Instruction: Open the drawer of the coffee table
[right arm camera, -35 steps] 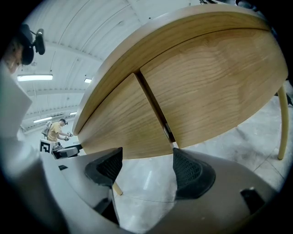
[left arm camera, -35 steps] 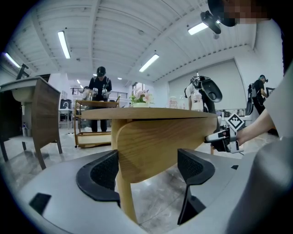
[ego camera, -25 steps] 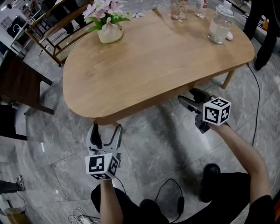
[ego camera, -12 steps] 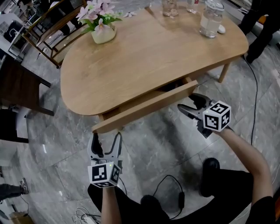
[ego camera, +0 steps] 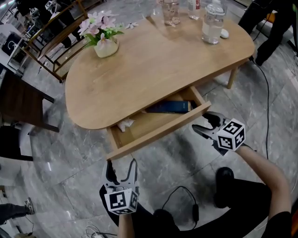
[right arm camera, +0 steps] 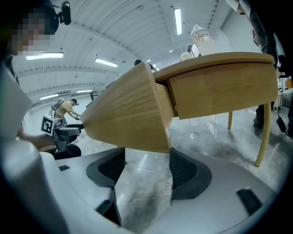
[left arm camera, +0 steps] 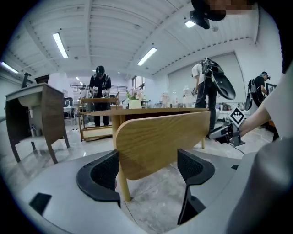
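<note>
Left gripper point(ego camera: 122, 167) hangs just clear of the near-left end of the drawer point(ego camera: 153, 132) of the coffee table point(ego camera: 153, 69), jaws wide apart and holding nothing; its own view shows the drawer's wooden front standing beyond the gap, untouched. Right gripper point(ego camera: 201, 122) sits close by the drawer's right end, jaws likewise spread and empty, the corner of the front panel just above them. The drawer stands pulled out from under the table's near edge, with a dark blue book point(ego camera: 167, 107) and a crumpled white scrap point(ego camera: 125, 124) inside. On the tabletop's far side stand a pot of pink flowers point(ego camera: 104, 44), a glass point(ego camera: 171, 11) and a clear lidded jar point(ego camera: 212, 25). A black cable point(ego camera: 179, 200) trails over the marble floor on the table's near side. One second ago the drawer was shut; half a second ago it was partly out; now it is further open and the left gripper has drawn back from the table.
</note>
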Demonstrator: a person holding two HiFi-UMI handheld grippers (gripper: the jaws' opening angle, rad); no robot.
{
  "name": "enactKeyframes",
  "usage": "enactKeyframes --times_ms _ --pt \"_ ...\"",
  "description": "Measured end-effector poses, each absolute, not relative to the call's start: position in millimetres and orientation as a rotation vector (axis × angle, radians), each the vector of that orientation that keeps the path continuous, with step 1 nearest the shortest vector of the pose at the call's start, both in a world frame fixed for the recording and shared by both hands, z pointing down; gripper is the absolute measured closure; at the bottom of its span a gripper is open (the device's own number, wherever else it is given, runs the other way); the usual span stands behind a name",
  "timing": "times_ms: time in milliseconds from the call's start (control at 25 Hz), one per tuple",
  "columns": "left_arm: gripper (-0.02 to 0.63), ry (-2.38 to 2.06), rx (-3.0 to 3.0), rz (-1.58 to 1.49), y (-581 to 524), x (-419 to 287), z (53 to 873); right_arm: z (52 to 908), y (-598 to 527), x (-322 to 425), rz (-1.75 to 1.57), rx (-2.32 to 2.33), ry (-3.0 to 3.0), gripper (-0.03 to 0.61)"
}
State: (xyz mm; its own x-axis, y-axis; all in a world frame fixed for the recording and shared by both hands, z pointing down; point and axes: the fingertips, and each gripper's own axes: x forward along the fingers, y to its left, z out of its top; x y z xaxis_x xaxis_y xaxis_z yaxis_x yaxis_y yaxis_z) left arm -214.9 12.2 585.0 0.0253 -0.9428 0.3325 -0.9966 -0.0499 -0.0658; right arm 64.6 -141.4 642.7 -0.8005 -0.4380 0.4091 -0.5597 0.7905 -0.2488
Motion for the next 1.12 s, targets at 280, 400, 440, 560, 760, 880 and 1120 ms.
enactKeyframes --times_ms 280,400,440,560,760,880,1120 --pt "0.219 -2.010 2.089 0.394 42 -201 582 643 -109 81 0.501 0.752 -2.635 0.290" --pt "0.219 -2.022 2.080 0.393 44 -203 581 642 -106 81 0.512 0.751 -2.636 0.290" --pt "0.219 -2.026 2.079 0.393 43 -204 581 642 -106 81 0.517 0.751 -2.637 0.290" --pt "0.219 -2.033 2.065 0.391 46 -201 582 644 -103 84 0.515 0.750 -2.628 0.290" --pt "0.219 -2.028 2.070 0.408 50 -197 585 647 -102 87 0.523 0.750 -2.621 0.290" --pt "0.219 -2.032 2.062 0.419 50 -198 588 647 -102 87 0.530 0.755 -2.624 0.290" --pt "0.219 -2.027 2.024 0.427 50 -200 597 657 -105 84 0.590 0.770 -2.609 0.290"
